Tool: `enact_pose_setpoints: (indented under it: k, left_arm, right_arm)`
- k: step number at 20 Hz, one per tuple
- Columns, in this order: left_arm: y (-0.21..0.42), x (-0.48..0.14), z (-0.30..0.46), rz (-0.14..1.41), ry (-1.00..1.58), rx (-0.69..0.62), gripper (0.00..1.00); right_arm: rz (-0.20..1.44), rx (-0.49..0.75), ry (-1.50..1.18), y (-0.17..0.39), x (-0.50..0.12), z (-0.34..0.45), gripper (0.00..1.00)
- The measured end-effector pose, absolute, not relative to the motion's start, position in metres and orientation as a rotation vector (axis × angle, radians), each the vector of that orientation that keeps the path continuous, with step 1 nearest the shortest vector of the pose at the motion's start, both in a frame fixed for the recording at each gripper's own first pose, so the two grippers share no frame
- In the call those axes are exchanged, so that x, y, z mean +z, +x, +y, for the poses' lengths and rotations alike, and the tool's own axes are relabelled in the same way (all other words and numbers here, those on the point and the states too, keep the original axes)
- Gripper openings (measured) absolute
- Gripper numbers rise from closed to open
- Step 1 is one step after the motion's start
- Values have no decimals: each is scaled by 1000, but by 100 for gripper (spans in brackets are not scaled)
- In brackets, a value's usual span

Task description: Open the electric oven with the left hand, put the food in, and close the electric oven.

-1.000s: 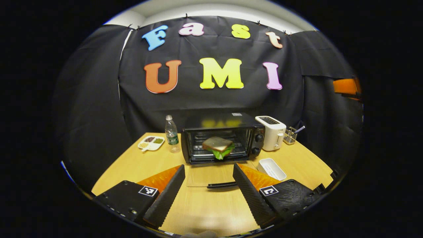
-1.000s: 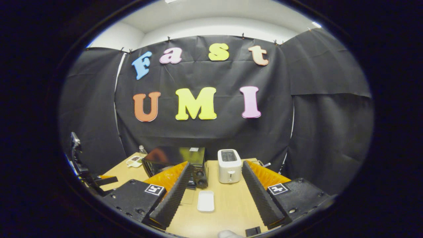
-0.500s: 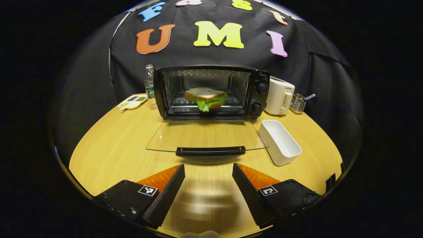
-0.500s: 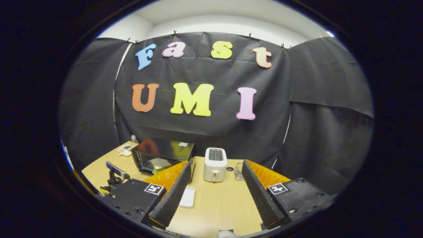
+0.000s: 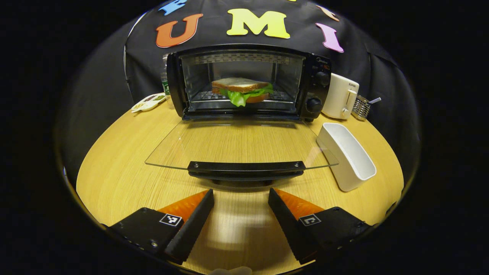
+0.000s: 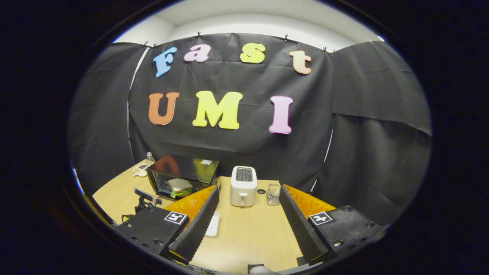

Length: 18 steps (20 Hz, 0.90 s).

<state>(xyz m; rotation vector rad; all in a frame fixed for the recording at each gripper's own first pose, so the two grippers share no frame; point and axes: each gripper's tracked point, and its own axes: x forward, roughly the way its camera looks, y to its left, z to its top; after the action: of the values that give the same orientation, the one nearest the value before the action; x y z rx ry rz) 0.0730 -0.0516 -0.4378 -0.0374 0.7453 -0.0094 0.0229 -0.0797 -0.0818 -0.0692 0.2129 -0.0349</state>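
Hovering with fingers spread and nothing between them, the left gripper (image 5: 240,196) faces the oven door handle (image 5: 246,167), whose long axis runs crosswise just ahead. Beyond the flat-open glass door (image 5: 237,143), the sandwich (image 5: 241,89) sits on the rack inside the electric oven (image 5: 248,82). Way off right, the right gripper (image 6: 248,194) also gapes over the table (image 6: 244,236), its finger hiding part of what's probably the white tray (image 6: 212,225).

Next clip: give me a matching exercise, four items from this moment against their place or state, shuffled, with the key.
Items:
1. sandwich
2. oven door
3. white tray
4. left hand-held gripper

States:
A. open, holding nothing, just short of the door handle
B. on the rack inside the oven
C. folded down flat
D. empty, on the table right of the door

Pairs: 1-B, 2-C, 3-D, 4-A
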Motion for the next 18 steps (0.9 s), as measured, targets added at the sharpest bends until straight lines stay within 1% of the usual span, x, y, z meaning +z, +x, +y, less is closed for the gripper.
enact_pose_setpoints:
  k: [1, 3, 4, 5, 8, 14, 15, 16, 17, 18]
  left_arm:
    - [76, -435, -54, 735, -35, -20, 96]
    - [79, -435, -55, 736, -11, -27, 94]
    - [81, -431, -56, 729, -12, -30, 93]
    - [83, -428, -57, 717, -21, -32, 94]
    - [92, -409, -57, 686, -35, -28, 94]
    - [129, -352, -60, 590, -29, -41, 94]
    - [137, -343, -60, 574, -28, -43, 93]
    - [145, -334, -59, 556, -27, -43, 93]
    - [153, -327, -59, 541, -30, -45, 94]
    - [163, -321, -60, 531, -26, -45, 94]
  right_arm:
    - [214, -37, -66, 24, -82, -81, 100]
    - [218, -38, -63, 27, -84, -82, 100]
    - [219, -38, -63, 28, -84, -83, 96]
    - [216, -38, -63, 30, -83, -84, 100]
    - [219, -35, -56, 33, -85, -85, 100]
    - [219, -34, -33, 43, -86, -88, 100]
    - [219, -37, -25, 44, -86, -89, 96]
    - [221, -41, -16, 45, -87, -92, 100]
    - [224, -45, -5, 46, -89, -93, 100]
    - [227, -49, 5, 47, -90, -96, 95]
